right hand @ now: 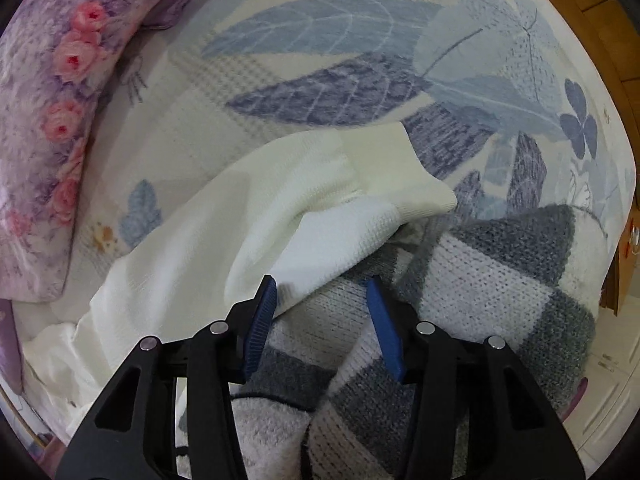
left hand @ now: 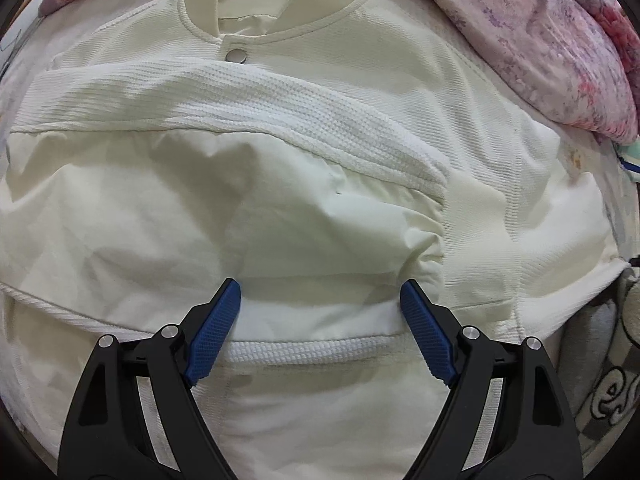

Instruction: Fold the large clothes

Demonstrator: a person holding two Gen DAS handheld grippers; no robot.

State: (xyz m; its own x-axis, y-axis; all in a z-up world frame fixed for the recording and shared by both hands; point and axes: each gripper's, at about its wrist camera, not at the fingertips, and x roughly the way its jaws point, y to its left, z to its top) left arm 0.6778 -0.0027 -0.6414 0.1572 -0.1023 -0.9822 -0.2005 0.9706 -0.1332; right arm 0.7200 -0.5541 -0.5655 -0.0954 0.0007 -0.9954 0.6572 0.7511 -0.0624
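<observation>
A cream jacket (left hand: 304, 184) with a snap button at the collar (left hand: 236, 56) lies spread on the bed and fills the left wrist view. One sleeve (left hand: 280, 112) is folded across its chest. My left gripper (left hand: 320, 292) is open and empty just above the jacket's lower part. In the right wrist view the jacket's other sleeve (right hand: 304, 208) lies stretched out, its cuff (right hand: 404, 168) pointing away. My right gripper (right hand: 322, 288) is open and empty, close over that sleeve's near edge, where it rests on a grey-and-white knit garment (right hand: 500, 280).
A floral pink-purple quilt (right hand: 48, 120) is piled at the left of the right wrist view, and shows at the upper right of the left wrist view (left hand: 560, 40). The bedsheet (right hand: 320, 60) has a blue leaf print. A wooden bed frame (right hand: 592, 8) borders the far right.
</observation>
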